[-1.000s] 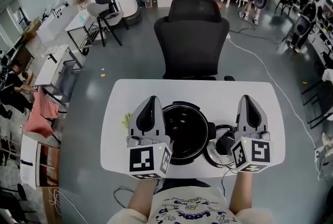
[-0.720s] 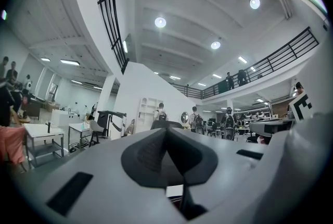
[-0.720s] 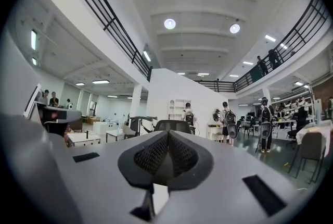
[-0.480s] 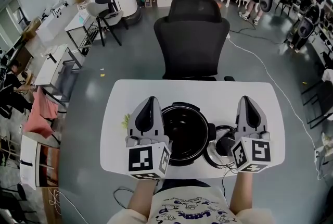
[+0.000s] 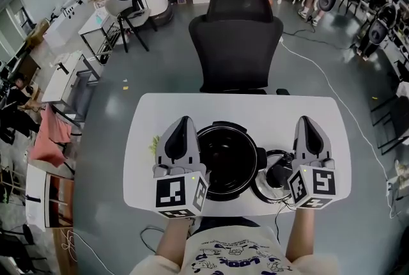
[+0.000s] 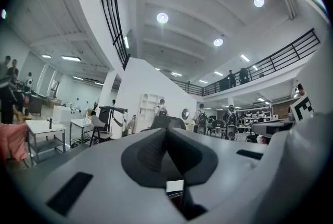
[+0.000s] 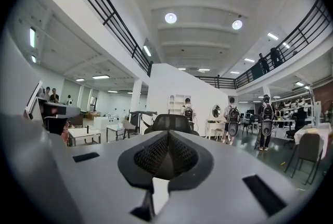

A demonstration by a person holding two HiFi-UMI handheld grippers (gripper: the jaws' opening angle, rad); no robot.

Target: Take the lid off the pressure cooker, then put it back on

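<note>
White table (image 5: 255, 115) viewed from above. Open cooker pot (image 5: 227, 162) set at centre, flanked by grippers. Left gripper (image 5: 184, 125) and right gripper (image 5: 305, 123) held level, jaws closed, nothing gripped. Lid (image 5: 276, 174) laid just right of pot, beside right gripper; right hand judged nearer.

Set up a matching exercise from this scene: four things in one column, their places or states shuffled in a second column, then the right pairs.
Things
1. pressure cooker
2. lid
3. office chair
4. left tongs

Places or states
A. beyond the far edge of the table
B. lying on the table right of the cooker, partly hidden by the right tongs
C. open, in the middle of the table
D. shut on nothing, left of the cooker

Pairs: 1-C, 2-B, 3-A, 4-D
</note>
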